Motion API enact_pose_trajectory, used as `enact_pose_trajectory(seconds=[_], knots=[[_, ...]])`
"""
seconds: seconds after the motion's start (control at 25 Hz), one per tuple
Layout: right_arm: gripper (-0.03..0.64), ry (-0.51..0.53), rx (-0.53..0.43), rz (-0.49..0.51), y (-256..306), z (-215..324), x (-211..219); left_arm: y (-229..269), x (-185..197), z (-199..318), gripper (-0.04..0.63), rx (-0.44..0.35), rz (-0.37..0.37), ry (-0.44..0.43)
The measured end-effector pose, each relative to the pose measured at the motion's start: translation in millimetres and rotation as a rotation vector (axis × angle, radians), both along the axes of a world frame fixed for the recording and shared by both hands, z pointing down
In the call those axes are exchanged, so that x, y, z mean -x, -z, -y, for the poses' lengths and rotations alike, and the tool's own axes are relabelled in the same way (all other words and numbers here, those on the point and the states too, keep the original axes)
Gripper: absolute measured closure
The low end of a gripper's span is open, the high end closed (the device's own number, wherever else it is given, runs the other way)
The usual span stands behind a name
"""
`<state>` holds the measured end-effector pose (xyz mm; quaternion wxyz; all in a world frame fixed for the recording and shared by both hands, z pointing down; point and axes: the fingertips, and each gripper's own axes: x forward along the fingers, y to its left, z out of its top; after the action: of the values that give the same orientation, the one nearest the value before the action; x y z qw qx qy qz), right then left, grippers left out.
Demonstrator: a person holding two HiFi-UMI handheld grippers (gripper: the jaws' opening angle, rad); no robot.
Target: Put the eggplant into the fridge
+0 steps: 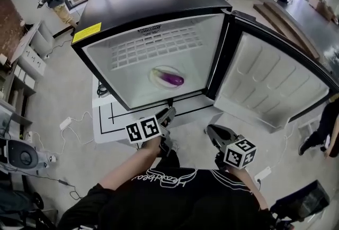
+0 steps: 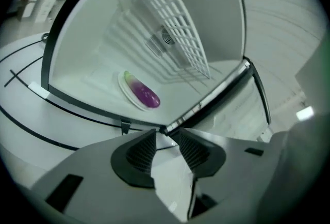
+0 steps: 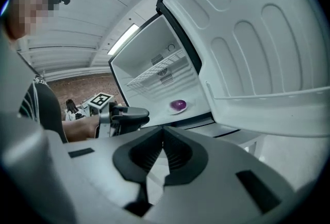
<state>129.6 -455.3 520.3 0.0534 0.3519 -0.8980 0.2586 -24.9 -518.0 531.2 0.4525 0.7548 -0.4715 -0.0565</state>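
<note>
We hold our left tongs [image 1: 169,113] released and empty and our right tongs [image 1: 212,130] clenched on nothing, at the front edge of the white tabletop [image 1: 114,117], beyond which the purple eggplant [image 1: 172,79] lies on a white plate [image 1: 157,76] on the floor of the fridge [image 1: 159,14], its door [image 1: 270,83] swung wide to the right.

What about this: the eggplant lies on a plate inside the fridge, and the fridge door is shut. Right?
Not quite: the head view shows the fridge door swung wide open. The eggplant does lie on a plate inside the fridge.
</note>
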Motion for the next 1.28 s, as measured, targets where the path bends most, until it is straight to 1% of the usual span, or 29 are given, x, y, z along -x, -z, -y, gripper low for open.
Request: enact_pose_trajectory(seconds=[0.04,0.12,0.32,0.44,0.52,0.64,0.8,0.84,1.0,1.16,1.28], knots=[[0.609,0.005,0.001,0.002,0,-5,-2,1,-9,-15,0.471,-0.015,0.037,-0.049],[0.609,0.017,0.002,0.005,1,-15,-5,11,-22,-40,0.586,-0.072,0.078,-0.121],[0.609,0.046,-0.016,0.022,8,-24,3,46,-43,-79,0.588,-0.251,0.136,-0.306],[0.609,0.084,-0.042,0.018,13,-36,10,61,-54,-105,0.588,-0.37,0.18,-0.44],[0.609,0.113,-0.062,0.027,17,-44,14,64,-54,-120,0.588,-0.429,0.207,-0.505],[0.609,0.16,-0.077,0.052,21,-59,24,62,-48,-132,0.588,-0.47,0.236,-0.543],[0.609,0.193,-0.087,0.058,21,-82,39,66,-47,-146,0.588,-0.475,0.19,-0.55],[0.609,0.191,-0.085,0.061,23,-86,43,69,-45,-150,0.588,-0.479,0.19,-0.554],[0.609,0.18,-0.101,0.061,33,-109,60,79,-28,-173,0.588,-0.516,0.233,-0.584],[0.609,0.134,-0.118,0.059,43,-140,75,91,-10,-206,0.588,-0.537,0.224,-0.598],[0.609,0.124,-0.142,0.067,55,-169,89,98,5,-238,0.588,-0.552,0.221,-0.609]])
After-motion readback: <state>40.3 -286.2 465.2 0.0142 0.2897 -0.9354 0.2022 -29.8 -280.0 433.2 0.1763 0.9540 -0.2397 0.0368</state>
